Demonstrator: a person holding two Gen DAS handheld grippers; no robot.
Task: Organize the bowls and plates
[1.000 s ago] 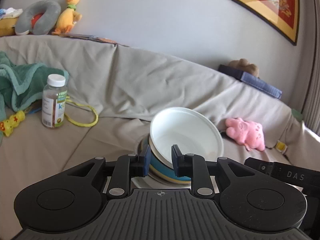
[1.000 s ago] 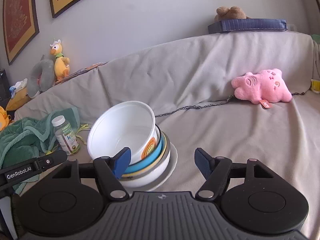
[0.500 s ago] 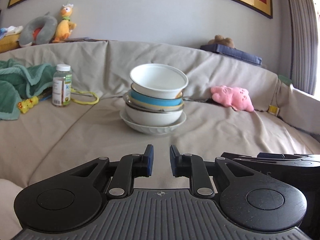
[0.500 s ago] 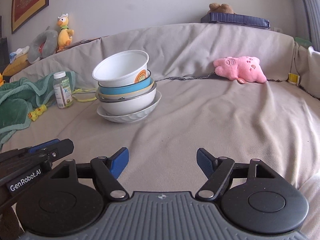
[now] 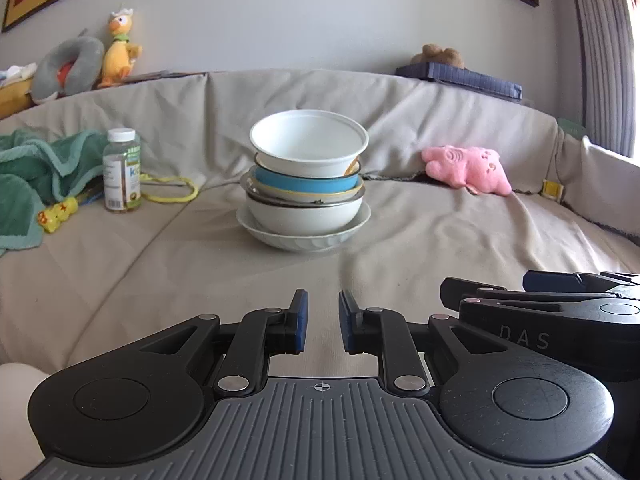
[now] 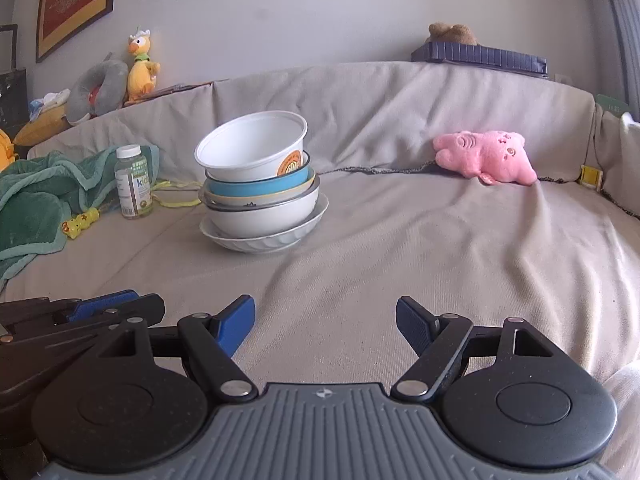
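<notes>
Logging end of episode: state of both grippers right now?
Left gripper: fingers narrowly apart, open, holding nothing.
Right gripper: fingers wide open, holding nothing.

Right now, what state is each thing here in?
Top white bowl: tilted, upright, empty.
Bowl stack: nested on the sofa.
Bottle: upright, capped.
Pink plush: lying down.
Left gripper: fingers narrowly apart, empty.
Right gripper: fingers wide, empty.

Ahead of me, a beige-covered sofa [image 5: 420,264] carries a pink plush toy [image 5: 466,169] at right and — at left — a vitamin bottle [image 5: 122,170] standing upright beside a green blanket [image 5: 36,176]. A yellow duck plush [image 5: 119,53] sits on the backrest ledge.
</notes>
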